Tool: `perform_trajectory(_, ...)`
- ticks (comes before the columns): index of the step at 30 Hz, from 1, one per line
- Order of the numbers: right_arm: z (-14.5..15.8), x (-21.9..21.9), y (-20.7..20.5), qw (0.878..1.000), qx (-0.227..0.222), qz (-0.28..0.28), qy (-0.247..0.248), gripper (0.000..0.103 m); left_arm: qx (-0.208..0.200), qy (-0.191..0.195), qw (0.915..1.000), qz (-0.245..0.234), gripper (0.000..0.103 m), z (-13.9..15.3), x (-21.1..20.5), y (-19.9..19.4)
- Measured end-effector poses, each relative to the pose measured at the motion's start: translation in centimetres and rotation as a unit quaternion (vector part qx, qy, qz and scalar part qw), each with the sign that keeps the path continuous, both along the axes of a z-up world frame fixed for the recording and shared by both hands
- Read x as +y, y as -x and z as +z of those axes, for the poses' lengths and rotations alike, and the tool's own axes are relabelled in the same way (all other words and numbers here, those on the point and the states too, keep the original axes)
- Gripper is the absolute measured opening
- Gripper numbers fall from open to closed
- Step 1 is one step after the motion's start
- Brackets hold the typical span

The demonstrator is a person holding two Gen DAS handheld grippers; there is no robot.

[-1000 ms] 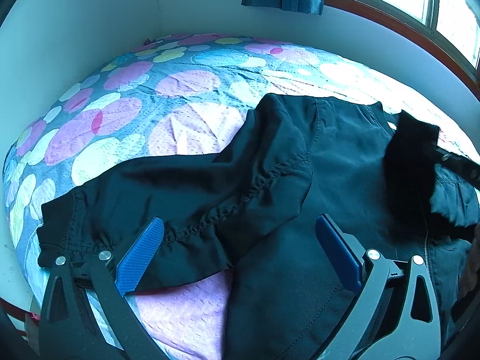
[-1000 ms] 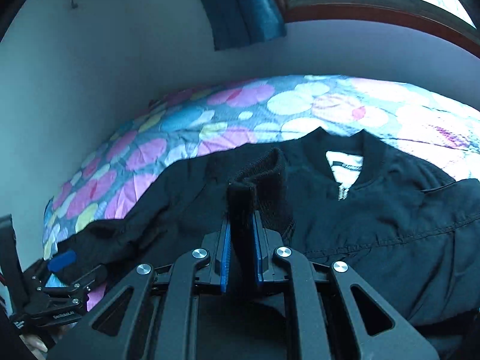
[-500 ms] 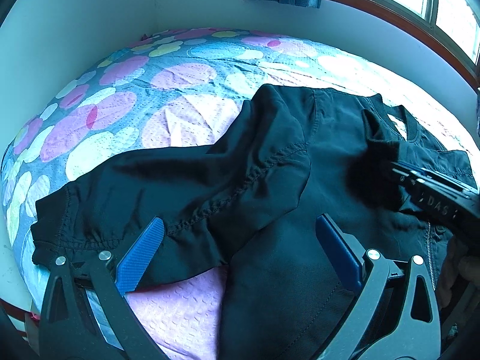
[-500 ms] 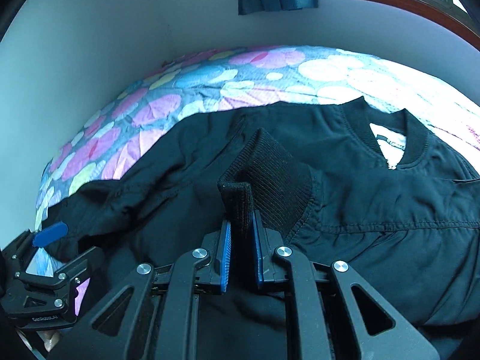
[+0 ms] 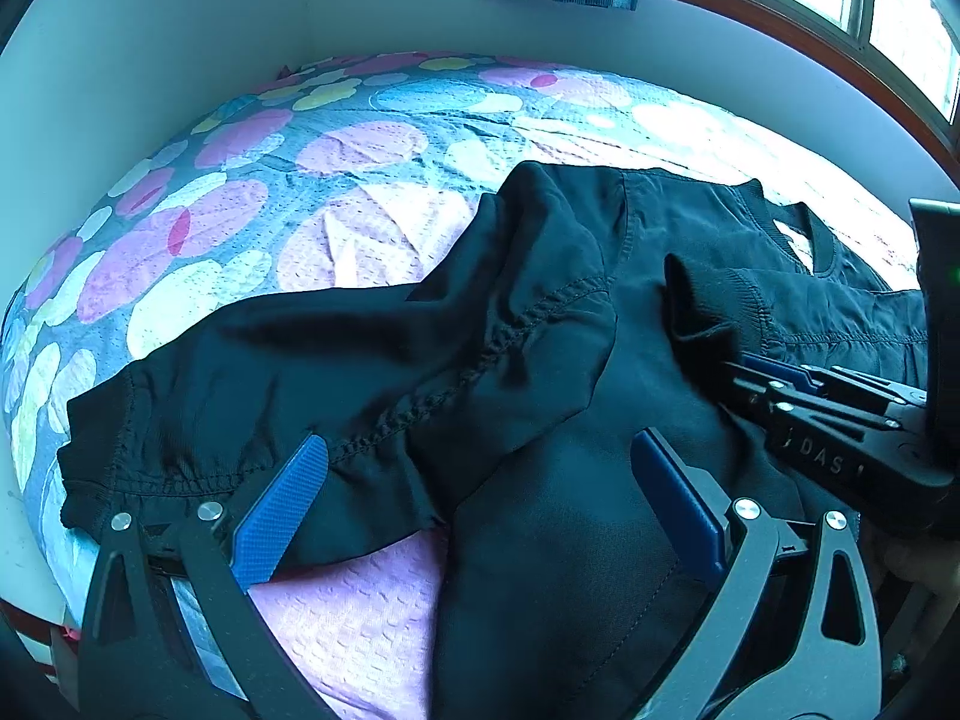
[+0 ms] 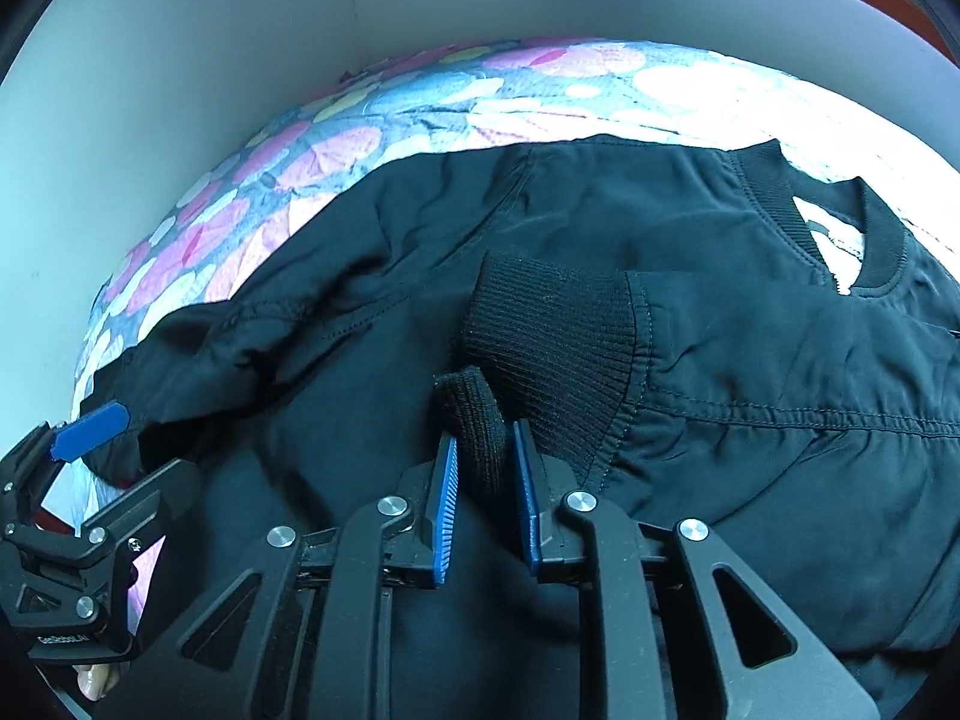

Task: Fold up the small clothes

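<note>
While your right gripper [image 6: 483, 483] lays the knit cuff [image 6: 552, 354] across the black jacket [image 5: 570, 372] on the bed [image 5: 252, 204], its jaws are opening, cuff tip between them but barely pinched. Your left gripper [image 5: 480, 510] hangs wide open, empty, over the other sleeve [image 5: 288, 384]. Next, back the right one clear, then fold that sleeve.

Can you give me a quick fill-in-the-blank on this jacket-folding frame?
1. The jacket is coloured ____.
2. The ribbed cuff sits between the fingers of the ____ gripper, whose fingers are opening.
3. The jacket lies on a bedspread patterned with ____.
4. The left gripper has its fingers spread ____.

Missing words: black; right; circles; wide apart
</note>
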State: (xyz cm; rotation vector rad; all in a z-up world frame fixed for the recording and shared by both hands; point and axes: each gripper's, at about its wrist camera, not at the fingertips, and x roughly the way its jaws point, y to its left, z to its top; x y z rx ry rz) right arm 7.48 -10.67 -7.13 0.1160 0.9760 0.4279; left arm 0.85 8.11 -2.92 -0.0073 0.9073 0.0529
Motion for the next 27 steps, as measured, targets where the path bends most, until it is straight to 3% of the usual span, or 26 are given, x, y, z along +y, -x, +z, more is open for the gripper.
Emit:
perform_trajectory(3, -0.1, 0.0, 0.0, 1.000, 0.007, 0.002, -0.014, 0.027, 0.001, 0.002, 1.0000, 0.000, 0.101, -0.1, 0.0, 0.0)
perform_trajectory(5, -0.3, -0.2, -0.1, 0.999, 0.018, 0.010, -0.043, 0.038, 0.003, 0.003, 1.0000, -0.001, 0.101, -0.1, 0.1, -0.1)
perform_trajectory(8, -0.3, -0.3, -0.1, 0.997, 0.025, 0.016, -0.065, 0.043, 0.003, 0.004, 1.0000, 0.001, 0.101, -0.1, 0.4, -0.1)
perform_trajectory(12, 0.0, -0.2, 0.1, 0.996, 0.025, 0.026, -0.076, 0.045, 0.004, 0.008, 1.0000, 0.001, 0.101, 0.0, 0.8, -0.1)
perform_trajectory(17, 1.8, -2.6, 1.6, 0.991, 0.011, 0.022, -0.130, 0.044, -0.019, 0.011, 0.9998, 0.000, 0.101, 1.2, 2.4, 0.6)
perform_trajectory(21, 3.7, -6.9, 3.6, 0.988, -0.017, -0.002, -0.152, 0.044, -0.028, 0.015, 0.9995, 0.005, 0.101, 1.6, 4.3, 1.1)
perform_trajectory(24, 4.9, -12.7, 4.9, 0.986, -0.037, -0.037, -0.161, 0.045, -0.039, 0.019, 0.9990, 0.010, 0.101, 1.9, 5.6, 1.6)
perform_trajectory(27, 5.7, -20.3, 5.4, 0.981, -0.061, -0.113, -0.146, 0.047, -0.043, 0.032, 0.9986, 0.004, 0.101, 2.1, 5.7, 2.0)
